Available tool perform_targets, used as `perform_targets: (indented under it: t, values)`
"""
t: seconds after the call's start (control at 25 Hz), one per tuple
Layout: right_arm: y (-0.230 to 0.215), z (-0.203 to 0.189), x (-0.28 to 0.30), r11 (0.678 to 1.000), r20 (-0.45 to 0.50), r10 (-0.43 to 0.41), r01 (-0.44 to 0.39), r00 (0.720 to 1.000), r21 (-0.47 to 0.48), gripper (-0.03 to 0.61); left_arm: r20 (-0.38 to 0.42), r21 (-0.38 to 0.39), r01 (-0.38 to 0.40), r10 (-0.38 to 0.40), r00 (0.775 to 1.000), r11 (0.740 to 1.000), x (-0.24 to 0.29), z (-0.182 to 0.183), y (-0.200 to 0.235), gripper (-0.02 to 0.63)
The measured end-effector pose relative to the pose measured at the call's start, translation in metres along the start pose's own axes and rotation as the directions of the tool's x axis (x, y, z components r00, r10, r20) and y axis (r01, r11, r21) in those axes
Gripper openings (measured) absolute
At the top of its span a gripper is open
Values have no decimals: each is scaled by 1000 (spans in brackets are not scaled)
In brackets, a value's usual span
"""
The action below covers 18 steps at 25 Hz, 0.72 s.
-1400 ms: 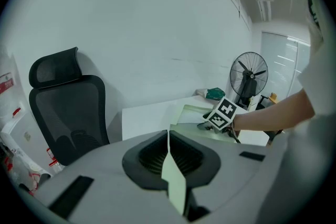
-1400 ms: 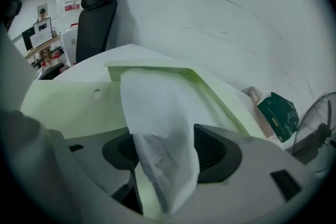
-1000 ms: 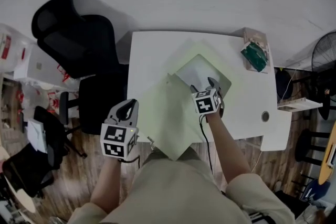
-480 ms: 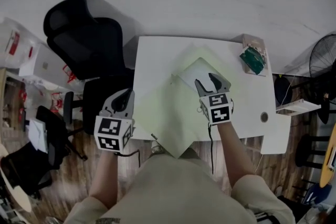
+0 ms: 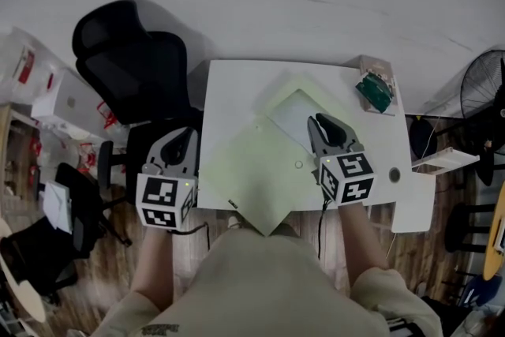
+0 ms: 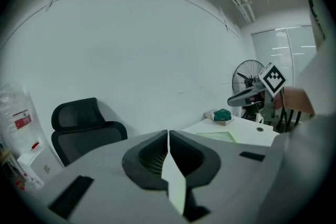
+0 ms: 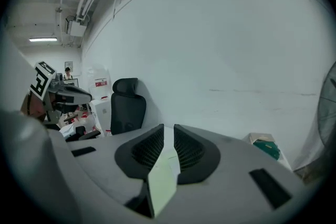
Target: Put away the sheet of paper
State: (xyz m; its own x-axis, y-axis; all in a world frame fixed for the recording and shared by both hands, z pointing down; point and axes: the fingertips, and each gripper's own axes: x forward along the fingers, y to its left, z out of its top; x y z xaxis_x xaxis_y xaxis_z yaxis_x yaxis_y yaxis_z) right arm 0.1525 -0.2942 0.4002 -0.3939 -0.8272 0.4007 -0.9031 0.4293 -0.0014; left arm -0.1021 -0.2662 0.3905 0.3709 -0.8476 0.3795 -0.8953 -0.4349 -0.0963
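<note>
A pale green snap folder (image 5: 252, 177) lies cornerwise on the white table (image 5: 233, 87), its near corner hanging over the front edge. A white sheet of paper (image 5: 296, 113) shows in the folder's open far end. My right gripper (image 5: 327, 125) hangs well above the sheet. Its jaws have just been closing and stand a narrow gap apart (image 7: 168, 131), with nothing between the tips. My left gripper (image 5: 180, 144) is in the air off the table's left edge, beside the folder's left corner. Its jaws (image 6: 168, 134) meet, with nothing seen at the tips.
A black office chair (image 5: 130, 59) stands left of the table. A small box with a green thing (image 5: 375, 87) sits at the far right corner. A fan (image 5: 481, 91) stands to the right, and bags and boxes (image 5: 47, 99) clutter the floor at left.
Both grippers have risen toward the camera. The right one has lifted off the sheet and its wide jaws have closed to a narrow gap. The sheet and folder stay on the table.
</note>
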Motion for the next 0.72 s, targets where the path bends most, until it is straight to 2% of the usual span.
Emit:
perform_targets:
  t: [0.28, 0.4, 0.56, 0.72]
  values:
    - [8, 40, -55, 1000, 125, -12, 11, 992, 8, 45, 97, 27, 15, -17, 995, 1000, -24, 37, -13, 28]
    - [14, 50, -75, 998, 156, -43, 49, 987, -40, 31, 157, 39, 30, -36, 987, 999, -37, 53, -20, 28]
    - [23, 59, -96, 997, 195, -57, 68, 979, -48, 25, 198, 41, 51, -58, 979, 998, -47, 67, -30, 28]
    - [42, 67, -111, 996, 198, -16, 33, 980, -83, 23, 217, 37, 72, -79, 973, 997, -57, 76, -42, 28]
